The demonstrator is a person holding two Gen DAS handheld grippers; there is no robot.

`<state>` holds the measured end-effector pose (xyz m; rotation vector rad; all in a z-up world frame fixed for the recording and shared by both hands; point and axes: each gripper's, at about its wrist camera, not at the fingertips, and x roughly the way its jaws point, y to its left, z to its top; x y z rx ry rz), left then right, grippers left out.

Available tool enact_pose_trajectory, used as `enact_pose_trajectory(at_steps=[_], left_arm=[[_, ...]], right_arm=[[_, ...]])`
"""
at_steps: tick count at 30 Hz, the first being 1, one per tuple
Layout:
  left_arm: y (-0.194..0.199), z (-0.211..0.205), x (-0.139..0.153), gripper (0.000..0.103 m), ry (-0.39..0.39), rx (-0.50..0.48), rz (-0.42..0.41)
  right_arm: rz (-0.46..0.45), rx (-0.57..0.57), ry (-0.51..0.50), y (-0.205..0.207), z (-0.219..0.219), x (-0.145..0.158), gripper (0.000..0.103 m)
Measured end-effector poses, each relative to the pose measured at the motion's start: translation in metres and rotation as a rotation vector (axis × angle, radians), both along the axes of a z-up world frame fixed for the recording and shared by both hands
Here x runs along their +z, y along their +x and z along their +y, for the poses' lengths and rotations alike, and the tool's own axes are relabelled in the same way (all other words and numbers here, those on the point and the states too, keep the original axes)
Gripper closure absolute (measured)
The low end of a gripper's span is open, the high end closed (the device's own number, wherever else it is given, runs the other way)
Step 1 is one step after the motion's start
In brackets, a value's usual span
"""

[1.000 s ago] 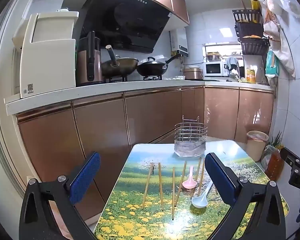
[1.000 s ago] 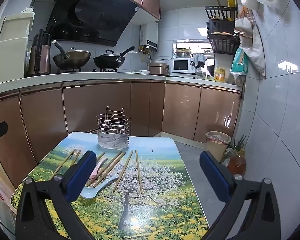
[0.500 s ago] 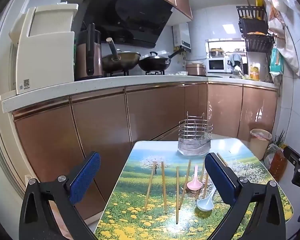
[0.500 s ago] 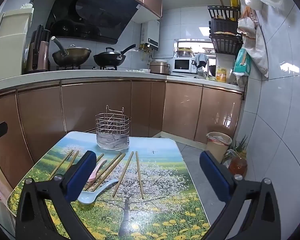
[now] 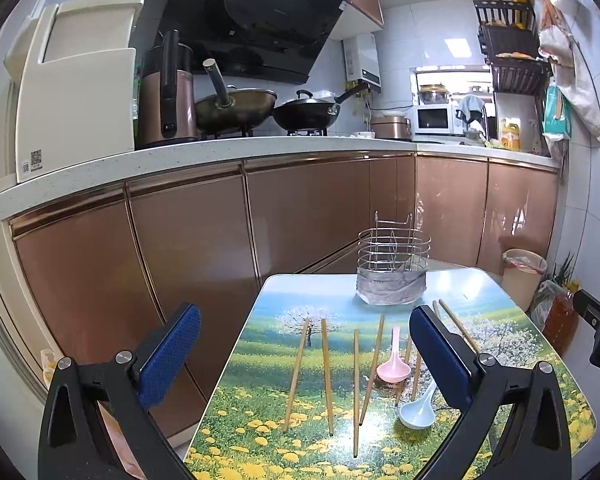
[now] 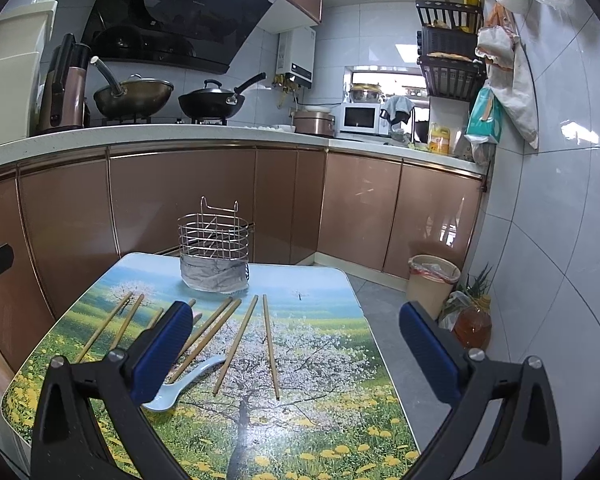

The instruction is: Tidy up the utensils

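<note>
Several wooden chopsticks lie spread on a small table with a flower print. A pink spoon and a pale blue spoon lie among them. A wire utensil holder stands upright at the table's far end. My left gripper is open and empty, held above the near chopsticks. My right gripper is open and empty above the table. The right wrist view also shows chopsticks, the blue spoon and the holder; the left finger hides the pink spoon.
Brown kitchen cabinets run close behind and left of the table. A bin and an oil bottle stand on the floor to the right by the tiled wall. Woks sit on the counter stove.
Both grippers have moved slightly, so the table sits lower and a bit nearer in view. Both stay open and empty. Nothing on the table has moved.
</note>
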<state>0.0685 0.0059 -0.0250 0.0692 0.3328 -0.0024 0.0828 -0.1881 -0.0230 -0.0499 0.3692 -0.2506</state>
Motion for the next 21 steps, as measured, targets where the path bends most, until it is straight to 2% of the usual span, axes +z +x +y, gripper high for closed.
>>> enact_pose_trajectory(at_steps=[11,21], left_arm=[[0.016,0.001,-0.009,0.000,0.011,-0.016,0.031],[0.023,-0.003,-0.013,0.000,0.016,-0.036,0.074]], right_arm=[[0.038,-0.037,-0.009,0.019,-0.001,-0.009,0.000],[0.057,-0.039,0.025,0.020,-0.007,-0.013,0.000]])
